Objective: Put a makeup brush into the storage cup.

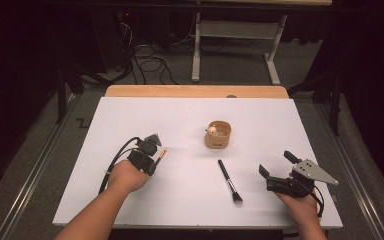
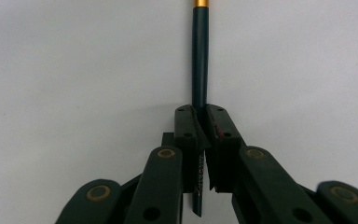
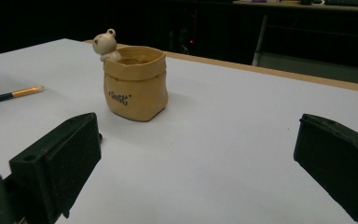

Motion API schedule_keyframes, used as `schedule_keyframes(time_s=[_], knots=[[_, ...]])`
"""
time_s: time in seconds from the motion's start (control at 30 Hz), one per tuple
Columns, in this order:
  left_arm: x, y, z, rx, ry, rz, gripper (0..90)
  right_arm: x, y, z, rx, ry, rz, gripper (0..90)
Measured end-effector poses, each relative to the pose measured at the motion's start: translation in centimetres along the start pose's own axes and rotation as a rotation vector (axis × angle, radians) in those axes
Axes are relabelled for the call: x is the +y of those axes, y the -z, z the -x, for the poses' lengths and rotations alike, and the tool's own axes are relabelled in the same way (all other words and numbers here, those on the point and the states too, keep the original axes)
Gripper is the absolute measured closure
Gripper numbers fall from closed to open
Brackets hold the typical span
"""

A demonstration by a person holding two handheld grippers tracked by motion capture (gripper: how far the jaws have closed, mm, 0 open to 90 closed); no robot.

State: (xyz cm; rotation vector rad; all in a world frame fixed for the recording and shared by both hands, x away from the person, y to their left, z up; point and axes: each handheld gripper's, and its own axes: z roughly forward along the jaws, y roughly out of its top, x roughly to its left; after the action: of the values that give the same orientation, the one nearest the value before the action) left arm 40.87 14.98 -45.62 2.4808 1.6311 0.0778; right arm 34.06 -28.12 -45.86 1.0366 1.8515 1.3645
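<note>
Right now the left gripper point(image 2: 200, 122) has its two black jaws closed tight on a slim dark-green pencil with a gold band point(image 2: 199, 60), the pads pressing the shaft from either side. In the left gripper view the pencil runs straight up the middle between the jaws, its longer part reaching out ahead of the fingertips over the white table surface point(image 2: 65, 65) towards the gold band at the top edge, while its short dark end pokes out behind the pads, low between the linkages. From the high view the same left gripper point(image 1: 153, 145) sits at the left of the white table point(image 1: 145, 112), with the pencil's point(image 1: 161, 154) orange-gold end sticking out to the right of the jaws (whether the pencil is lifted clear of the surface or resting on it I cannot tell). The right gripper point(image 1: 276, 164) rests near the table's right front corner, its jaws spread wide with nothing between them; in the right gripper view they stand far apart at either side of the frame. A tan sack-shaped ceramic pot with a small bear figure on its rim point(image 1: 218, 134) stands near the table's middle, well apart from both grippers. A black-handled make-up brush point(image 1: 229, 180) lies flat between the two hands, nearer the right gripper.
</note>
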Motion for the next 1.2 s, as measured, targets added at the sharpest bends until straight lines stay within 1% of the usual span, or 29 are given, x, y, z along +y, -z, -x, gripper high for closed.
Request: schedule_keyframes(time_s=[0.1,0.2,0.3,0.37,0.5,0.53,0.6,0.67,0.73,0.8,0.93,1.0,1.07,1.13,1.2], knots=[[-0.1,0.0,0.1,0.008,-0.015,0.011,84.1,0.0,0.0,0.0,0.002,0.001,0.003,1.2],[-0.3,0.1,0.0,0.001,-0.020,0.025,84.2,0.0,0.0,0.1,0.001,0.003,0.005,1.2],[-0.5,0.4,-0.3,-0.029,-0.014,0.056,84.2,0.0,0.0,0.2,0.001,0.003,0.006,1.2],[-0.6,0.8,-0.6,-0.055,-0.014,0.077,84.1,0.0,0.0,0.1,0.001,0.002,0.006,1.2],[-0.9,1.4,-1.2,-0.084,0.002,0.129,84.1,0.0,0.0,0.0,0.001,-0.001,0.004,1.2],[-1.0,1.5,-1.4,-0.092,0.009,0.137,84.1,0.0,0.0,0.0,0.002,0.009,0.006,1.2],[-1.2,1.7,-1.7,-0.098,0.020,0.151,84.1,0.0,0.0,0.1,0.001,0.009,0.005,1.2],[-1.3,1.9,-2.1,-0.097,0.033,0.163,84.0,0.0,0.0,0.0,-0.001,0.000,0.003,1.2],[-1.5,2.2,-2.3,-0.093,0.038,0.168,84.1,0.1,0.0,0.0,-0.002,0.002,0.005,1.2],[-1.6,2.4,-2.6,-0.089,0.053,0.184,84.1,0.1,0.0,0.1,-0.003,0.005,0.007,1.2],[-1.8,2.6,-2.8,-0.084,0.063,0.197,84.1,0.1,0.0,0.0,0.000,0.006,0.007,1.2],[-1.9,2.6,-2.7,-0.085,0.077,0.215,84.0,0.1,0.0,0.0,0.000,0.006,0.006,1.2],[-2.0,2.6,-2.8,-0.097,0.082,0.232,84.0,0.1,0.0,0.0,0.001,0.007,0.009,1.2],[-2.2,2.6,-2.9,-0.100,0.091,0.255,84.0,0.1,0.0,0.0,0.000,0.007,0.009,1.2],[-2.4,2.5,-3.1,-0.104,0.108,0.280,84.0,0.1,0.0,0.0,-0.001,0.010,0.007,1.2]])
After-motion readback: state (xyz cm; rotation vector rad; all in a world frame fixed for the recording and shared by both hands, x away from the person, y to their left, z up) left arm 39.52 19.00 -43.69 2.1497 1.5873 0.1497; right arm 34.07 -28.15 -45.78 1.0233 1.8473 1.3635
